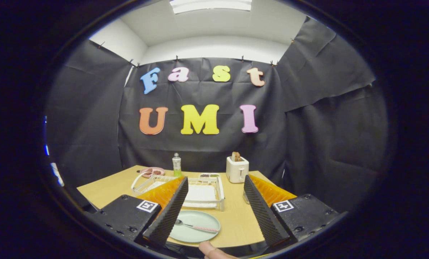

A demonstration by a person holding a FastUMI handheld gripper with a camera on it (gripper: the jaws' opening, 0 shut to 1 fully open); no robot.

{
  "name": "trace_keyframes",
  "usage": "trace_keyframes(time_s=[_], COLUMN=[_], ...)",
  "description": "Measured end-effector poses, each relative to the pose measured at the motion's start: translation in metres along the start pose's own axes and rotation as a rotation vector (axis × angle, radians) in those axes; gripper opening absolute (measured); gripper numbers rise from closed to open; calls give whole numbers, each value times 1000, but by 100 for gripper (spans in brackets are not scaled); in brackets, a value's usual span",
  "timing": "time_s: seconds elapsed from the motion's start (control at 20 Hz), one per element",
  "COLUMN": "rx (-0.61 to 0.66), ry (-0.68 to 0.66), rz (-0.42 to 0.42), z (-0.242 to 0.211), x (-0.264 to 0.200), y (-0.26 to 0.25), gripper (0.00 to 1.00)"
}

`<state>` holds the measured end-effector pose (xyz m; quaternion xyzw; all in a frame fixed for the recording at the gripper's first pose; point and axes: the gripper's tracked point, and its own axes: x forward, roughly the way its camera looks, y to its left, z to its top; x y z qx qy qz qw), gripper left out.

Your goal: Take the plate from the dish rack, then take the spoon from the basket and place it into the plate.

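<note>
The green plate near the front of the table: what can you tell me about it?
The green plate is pale, round and shallow, with a smooth matte look, lying flat on the wooden table just in front of the white dish rack. A spoon with a metal bowl and a pink patterned handle lies across it. The open gripper hangs above, touching nothing; its left finger hides the plate's near-left edge.

The claw (214, 207) is spread wide, its two ridged black fingers (169, 212) well apart and slanting outward, with nothing pressed between them. It hangs raised above the surface. A fingertip of the person's hand (211, 250) shows at its near base.
</note>
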<state>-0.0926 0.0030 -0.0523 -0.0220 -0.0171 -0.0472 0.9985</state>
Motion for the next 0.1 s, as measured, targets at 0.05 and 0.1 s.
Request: trace_keyframes(time_s=[0.05, 0.1], rx=[4, 7], ry=[6, 11], rz=[1, -7], z=[-1, -1], x=[-1, -2], y=[-1, -4], gripper=[100, 100])
